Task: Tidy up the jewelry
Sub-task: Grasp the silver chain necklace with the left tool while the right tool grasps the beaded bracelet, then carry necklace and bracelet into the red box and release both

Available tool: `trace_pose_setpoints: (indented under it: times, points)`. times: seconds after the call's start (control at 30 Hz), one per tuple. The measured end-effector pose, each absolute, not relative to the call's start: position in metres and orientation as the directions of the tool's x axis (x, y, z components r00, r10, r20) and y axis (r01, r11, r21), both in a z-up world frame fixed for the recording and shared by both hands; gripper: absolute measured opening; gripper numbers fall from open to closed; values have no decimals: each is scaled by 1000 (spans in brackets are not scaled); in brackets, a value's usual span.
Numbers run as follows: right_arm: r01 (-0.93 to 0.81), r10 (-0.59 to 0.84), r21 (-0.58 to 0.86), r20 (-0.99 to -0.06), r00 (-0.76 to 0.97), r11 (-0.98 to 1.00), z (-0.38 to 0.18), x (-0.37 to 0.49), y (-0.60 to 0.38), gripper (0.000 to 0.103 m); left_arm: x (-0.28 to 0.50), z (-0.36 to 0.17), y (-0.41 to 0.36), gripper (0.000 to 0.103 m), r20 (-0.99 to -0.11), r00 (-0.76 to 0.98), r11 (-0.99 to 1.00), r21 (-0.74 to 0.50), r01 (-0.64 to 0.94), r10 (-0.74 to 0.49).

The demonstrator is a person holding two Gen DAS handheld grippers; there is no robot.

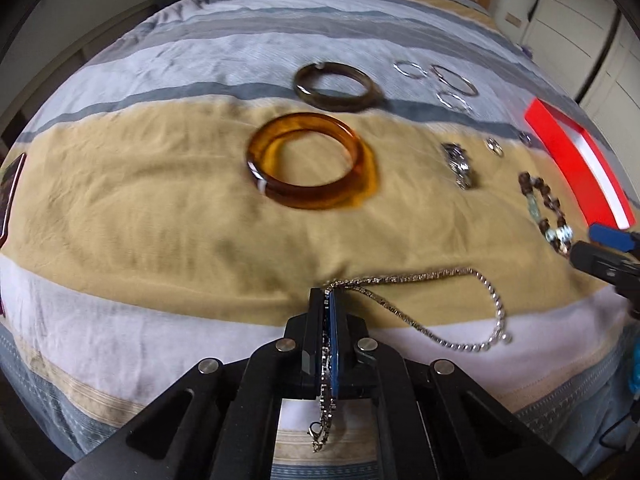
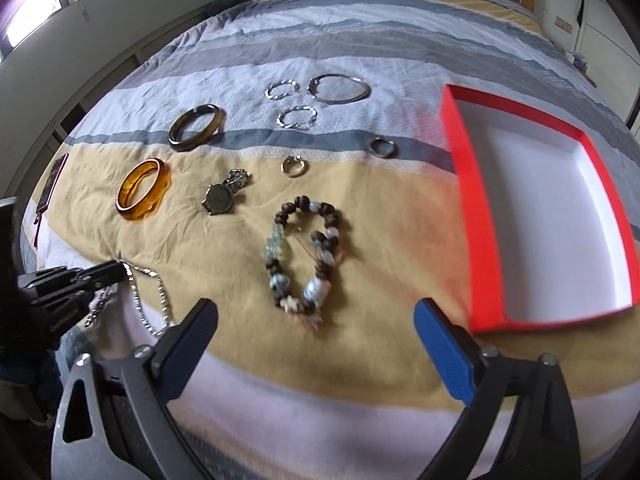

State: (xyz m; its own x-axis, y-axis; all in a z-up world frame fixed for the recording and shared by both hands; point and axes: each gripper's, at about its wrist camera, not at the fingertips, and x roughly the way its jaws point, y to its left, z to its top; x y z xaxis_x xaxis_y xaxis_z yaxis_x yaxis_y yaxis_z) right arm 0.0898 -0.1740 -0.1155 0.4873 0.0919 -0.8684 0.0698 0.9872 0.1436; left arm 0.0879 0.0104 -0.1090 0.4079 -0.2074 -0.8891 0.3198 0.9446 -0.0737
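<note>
The silver chain necklace (image 1: pixel 440 304) lies on the near part of the bed (image 1: pixel 140 208), where the tan stripe meets the white one, and one end of it is pinched in the left tool (image 1: pixel 329 300), whose pads are closed flat on the links; the clasp end dangles behind the fingers. It looks light, limp and slippery, so it will trail and swing when lifted and could slide out of a flat pinch. Taking it near a bunched loop rather than a single strand seems safer.

Just to its right lies the beaded bracelet (image 2: pixel 306 256), brown and pale blue beads on a cord, soft in shape but lumpy enough to grip across one side. The right tool (image 2: pixel 316 320) stands wide open with nothing between its pads, the near end of the bracelet just ahead of them.

Further off are a wristwatch (image 2: pixel 222 196), two small rings (image 2: pixel 294 166), an amber bangle (image 1: pixel 308 160) and a dark bangle (image 1: pixel 336 86), both rigid and smooth, best taken across the rim. Thin silver hoops (image 2: pixel 338 88) lie beyond. The red box (image 2: pixel 452 160), white inside and holding nothing, sits at the right.
</note>
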Motion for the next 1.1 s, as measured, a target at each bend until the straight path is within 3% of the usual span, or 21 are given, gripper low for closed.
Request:
trace_pose_setpoints:
  times: [0.03, 0.07, 0.2, 0.27, 0.33, 0.4, 0.77, 1.1]
  points:
    - [77, 91, 144, -878, 470, 987, -122, 97, -174, 66, 89, -108, 12, 3, -888, 408, 945, -77, 317, -210]
    - [82, 87, 139, -884, 459, 987, -126, 101, -174, 60, 90, -108, 11, 3, -888, 408, 945, -78, 317, -210]
    - [88, 81, 134, -889, 450, 987, -134, 116, -174, 57, 91, -106, 11, 3, -888, 409, 946, -81, 314, -212]
    - [75, 88, 135, -889, 450, 988, -135, 121, -174, 50, 91, -105, 11, 3, -887, 410, 948, -85, 307, -212]
    - [68, 109, 155, -888, 447, 986, -136, 123, -177, 28, 92, -103, 11, 3, -885, 417, 950, -81, 302, -208]
    - [67, 125, 173, -886, 447, 983, -134, 125, -181, 18, 92, -100, 10, 3, -883, 423, 952, -79, 297, -205]
    - [-8, 212, 240, -838, 503, 971, -97, 100, -174, 17, 78, -60, 7, 2, -842, 495, 955, -71, 289, -212]
    - [-11, 206, 252, -764, 612, 968, -42, 61, -198, 17, 59, -9, -23, 2, -784, 566, 940, -64, 336, -256]
